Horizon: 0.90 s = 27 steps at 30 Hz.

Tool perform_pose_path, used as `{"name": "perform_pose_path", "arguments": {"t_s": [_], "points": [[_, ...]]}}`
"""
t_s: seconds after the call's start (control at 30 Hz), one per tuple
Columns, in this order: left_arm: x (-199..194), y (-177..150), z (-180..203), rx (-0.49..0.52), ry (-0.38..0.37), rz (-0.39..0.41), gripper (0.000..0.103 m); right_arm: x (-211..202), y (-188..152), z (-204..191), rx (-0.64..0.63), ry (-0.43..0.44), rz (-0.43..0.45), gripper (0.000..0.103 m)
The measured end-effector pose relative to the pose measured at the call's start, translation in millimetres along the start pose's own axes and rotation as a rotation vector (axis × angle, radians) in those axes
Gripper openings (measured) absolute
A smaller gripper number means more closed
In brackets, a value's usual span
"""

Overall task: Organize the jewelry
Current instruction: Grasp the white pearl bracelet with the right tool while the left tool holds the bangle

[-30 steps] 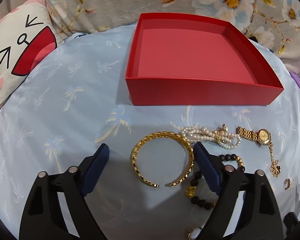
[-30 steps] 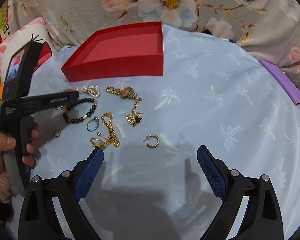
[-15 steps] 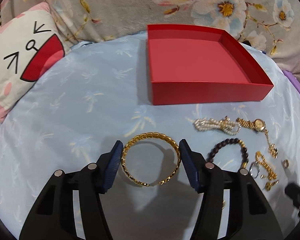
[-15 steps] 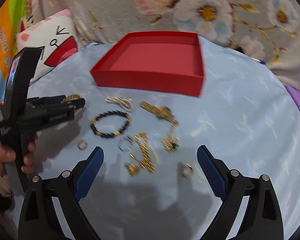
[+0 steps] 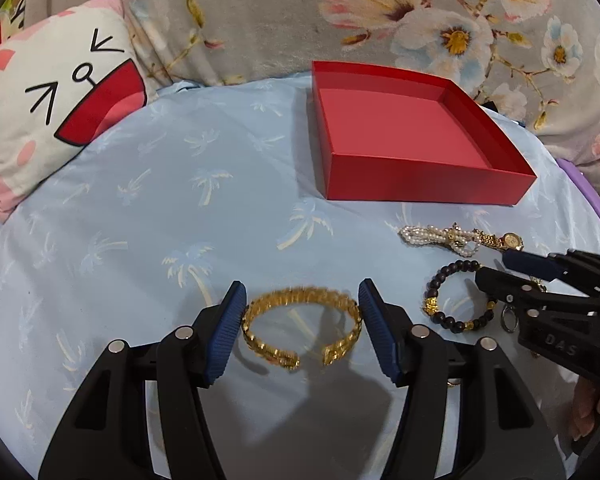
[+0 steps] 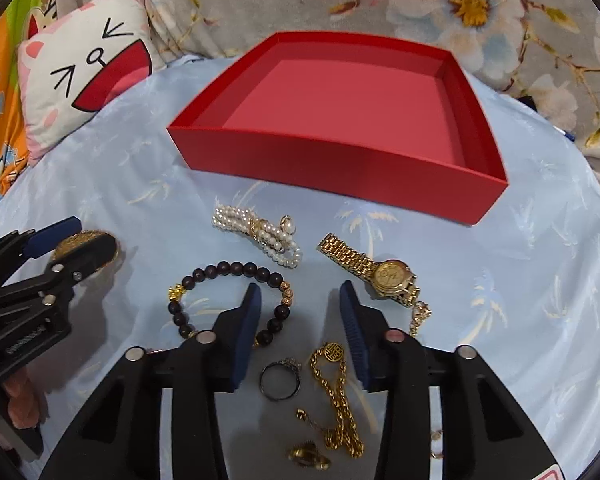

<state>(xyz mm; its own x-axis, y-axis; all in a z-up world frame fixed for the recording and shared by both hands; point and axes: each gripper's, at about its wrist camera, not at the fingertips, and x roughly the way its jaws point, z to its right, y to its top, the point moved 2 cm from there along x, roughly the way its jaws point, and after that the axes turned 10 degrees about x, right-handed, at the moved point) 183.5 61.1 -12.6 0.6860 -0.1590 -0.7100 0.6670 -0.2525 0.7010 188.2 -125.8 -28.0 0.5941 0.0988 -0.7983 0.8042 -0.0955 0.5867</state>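
My left gripper [image 5: 302, 304] is shut on a gold bangle [image 5: 300, 298], one blue pad against each side, low over the blue cloth. The right gripper [image 6: 300, 312] hangs over the jewelry pile with its jaws closing; its pads press on nothing. Under them lie a silver ring [image 6: 280, 380] and a gold chain [image 6: 336, 392]. The black bead bracelet [image 6: 220, 272] runs beside its left pad. A pearl bracelet [image 6: 260, 232] and a gold watch [image 6: 388, 276] lie just ahead. Behind them stands the empty red box [image 6: 332, 164].
A cat-face pillow [image 5: 60, 112] leans at the back left and a floral blanket [image 5: 420, 20] runs along the far side. A purple strip [image 5: 584, 188] lies at the right edge. A small gold earring [image 6: 308, 456] sits near the chain.
The left gripper's jaws closed onto the bangle and drew it away from the other jewelry. The right gripper swung over the pile toward the box, and its jaws narrowed.
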Motion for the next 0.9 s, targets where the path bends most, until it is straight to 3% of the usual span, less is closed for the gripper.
{"name": "perform_pose_path", "arguments": {"t_s": [0.13, 0.23, 0.47, 0.6, 0.7, 0.77, 0.8, 0.83, 0.9], "points": [[4.6, -1.9, -4.4, -0.028, -0.022, -0.020, 0.057, 2.6, -1.3, -0.1, -0.009, 0.020, 0.027, 0.026], [5.6, -2.7, -3.9, -0.029, -0.024, -0.024, 0.057, 2.4, -4.6, -3.1, -0.025, 0.049, 0.033, 0.007], [6.5, -3.3, -4.9, -0.032, -0.028, -0.027, 0.054, 1.2, -6.2, -1.2, -0.003, 0.082, 0.028, 0.006], [9.3, -3.8, -7.1, -0.042, -0.042, -0.040, 0.040, 0.4, -7.9, -1.3, 0.006, 0.088, 0.025, 0.006], [10.8, -4.6, -8.3, -0.050, -0.046, -0.047, 0.038, 0.5, -8.8, -0.6, 0.009, 0.103, 0.014, 0.006], [10.5, -4.9, -7.8, -0.044, -0.056, -0.049, 0.050, 0.3, -8.8, 0.2, 0.009, 0.113, 0.008, 0.009], [8.8, -5.8, -7.5, -0.043, -0.049, -0.049, 0.071, -0.4, -8.9, 1.6, 0.020, 0.119, 0.006, 0.010], [5.6, -6.4, -7.1, -0.047, -0.037, -0.041, 0.081, -1.0, -9.4, 2.9, 0.030, 0.125, 0.000, 0.011], [-4.3, -7.5, -6.2, -0.044, -0.036, 0.004, 0.082, -2.4, -10.4, 5.0, 0.041, 0.131, -0.002, 0.012]]}}
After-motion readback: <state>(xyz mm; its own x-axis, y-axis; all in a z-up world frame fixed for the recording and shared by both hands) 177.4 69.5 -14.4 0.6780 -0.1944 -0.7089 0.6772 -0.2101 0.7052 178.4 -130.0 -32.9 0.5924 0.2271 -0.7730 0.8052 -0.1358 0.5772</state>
